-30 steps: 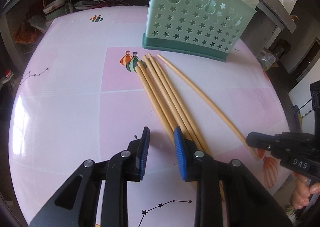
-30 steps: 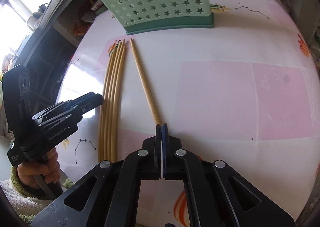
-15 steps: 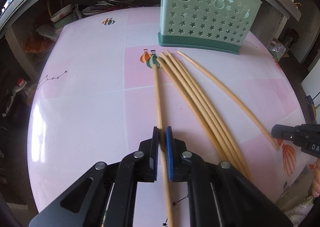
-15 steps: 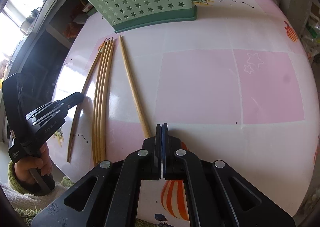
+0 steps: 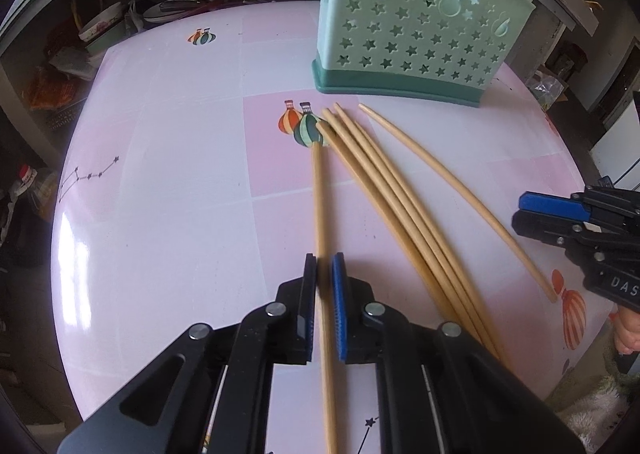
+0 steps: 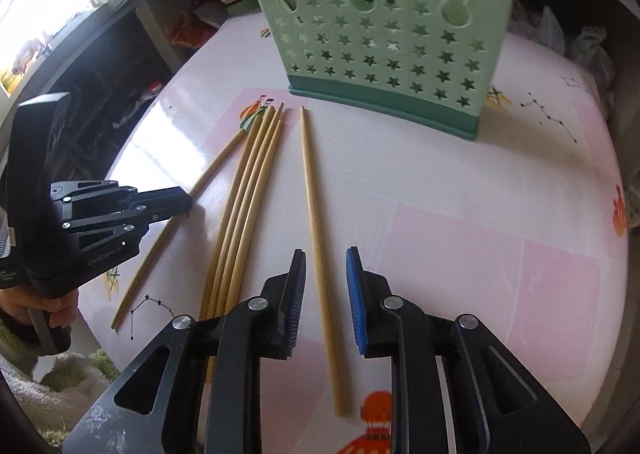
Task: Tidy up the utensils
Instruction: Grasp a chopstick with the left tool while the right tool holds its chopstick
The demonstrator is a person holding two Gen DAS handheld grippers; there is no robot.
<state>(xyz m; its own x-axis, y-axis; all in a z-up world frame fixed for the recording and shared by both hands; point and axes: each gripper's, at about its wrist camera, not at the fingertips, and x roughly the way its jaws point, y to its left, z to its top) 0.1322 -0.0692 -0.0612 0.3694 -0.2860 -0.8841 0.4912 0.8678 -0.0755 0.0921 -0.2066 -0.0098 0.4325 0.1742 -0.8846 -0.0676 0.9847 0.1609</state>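
Observation:
Several bamboo chopsticks lie on the pink table. My left gripper is shut on one chopstick whose tip rests by the balloon print. A bundle of chopsticks lies to its right, and a single chopstick further right. My right gripper is open with that single chopstick lying between its fingers. The mint green star-holed utensil holder stands upright at the far side; it also shows in the right wrist view.
The round table has a glossy pink cover with balloon prints. Cluttered shelves lie beyond its far left edge. Plastic bags sit behind the table on the right. The table's near edge is close under both grippers.
My left gripper has closed on one chopstick and pulled it slightly away from the bundle. My right gripper has opened and moved forward over the single chopstick.

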